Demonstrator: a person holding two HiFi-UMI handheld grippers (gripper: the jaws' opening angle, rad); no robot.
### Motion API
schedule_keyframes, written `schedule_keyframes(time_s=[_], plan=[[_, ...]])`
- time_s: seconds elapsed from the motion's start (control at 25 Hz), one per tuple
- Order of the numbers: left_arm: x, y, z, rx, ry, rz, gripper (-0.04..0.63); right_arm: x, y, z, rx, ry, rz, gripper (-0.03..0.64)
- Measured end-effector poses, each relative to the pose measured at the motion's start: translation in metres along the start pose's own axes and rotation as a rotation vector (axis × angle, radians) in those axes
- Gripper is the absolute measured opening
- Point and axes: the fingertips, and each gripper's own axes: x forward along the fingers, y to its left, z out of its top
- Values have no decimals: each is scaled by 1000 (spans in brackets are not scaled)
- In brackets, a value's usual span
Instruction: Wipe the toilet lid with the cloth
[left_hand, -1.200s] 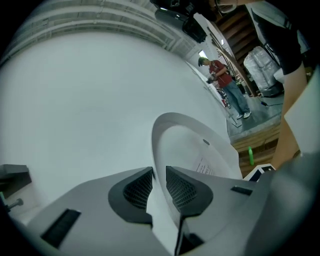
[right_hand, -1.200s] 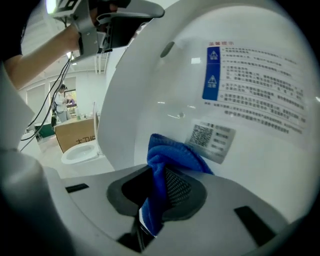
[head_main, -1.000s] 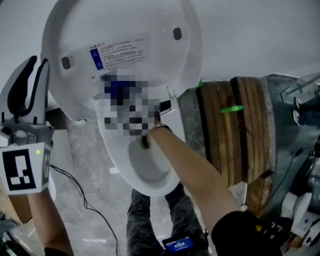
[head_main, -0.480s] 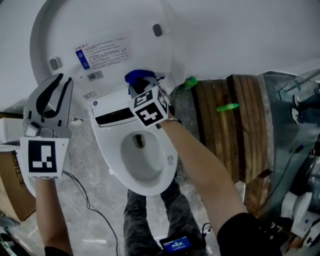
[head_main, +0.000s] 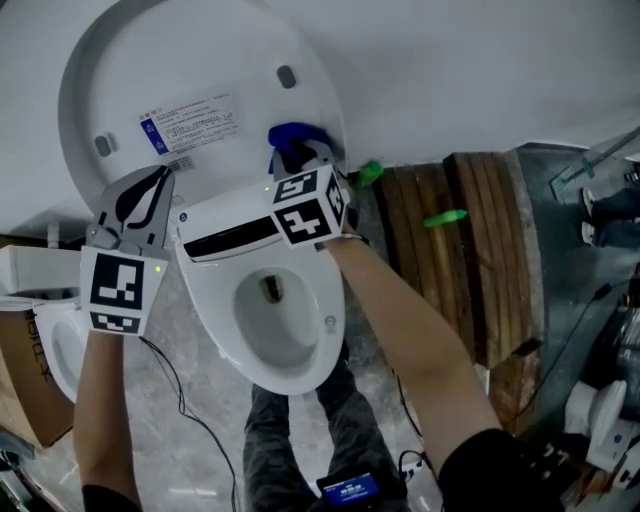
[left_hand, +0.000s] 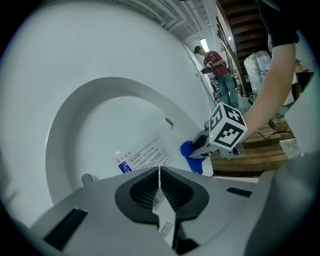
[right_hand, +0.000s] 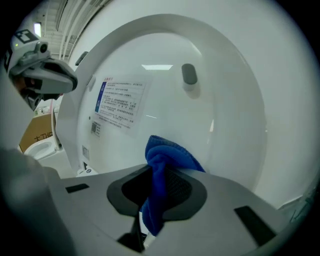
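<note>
On the left, the left gripper (head_main: 158, 178) hovered by the lower left edge of the raised lid (head_main: 120, 70), its fingers (left_hand: 142, 187) pressed together with nothing between them, so it had no part in the wiping. The lid stood upright over the bowl (head_main: 215, 300), its inner face turned to the room, the label (head_main: 190, 118) on it plain to read. I could see no streak or wet mark on that white face, so how much had been wiped I could not tell; judging by where the cloth sat, I took the wipe to be at its beginning, with the broad middle and upper part of the face left to do. Further right, the cloth (head_main: 293, 138), blue and bunched, lay at the lid's lower right edge near the hinge and looked pressed against it. The right gripper (head_main: 298, 152) had it clamped: the fold ran down between the two fingers (right_hand: 182, 187), held tight, while a blue wad stuck out past the tips toward the lid
</note>
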Motion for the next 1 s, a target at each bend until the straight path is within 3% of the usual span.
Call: schedule_keyframes(time_s=[0.52, 1.0], plan=[[17, -7, 6, -22, 73, -70, 11, -39, -21, 82, -29, -124, -33, 57], [6, 13, 16, -35, 95, -70, 11, -70, -5, 154, -100, -217, -11, 57]])
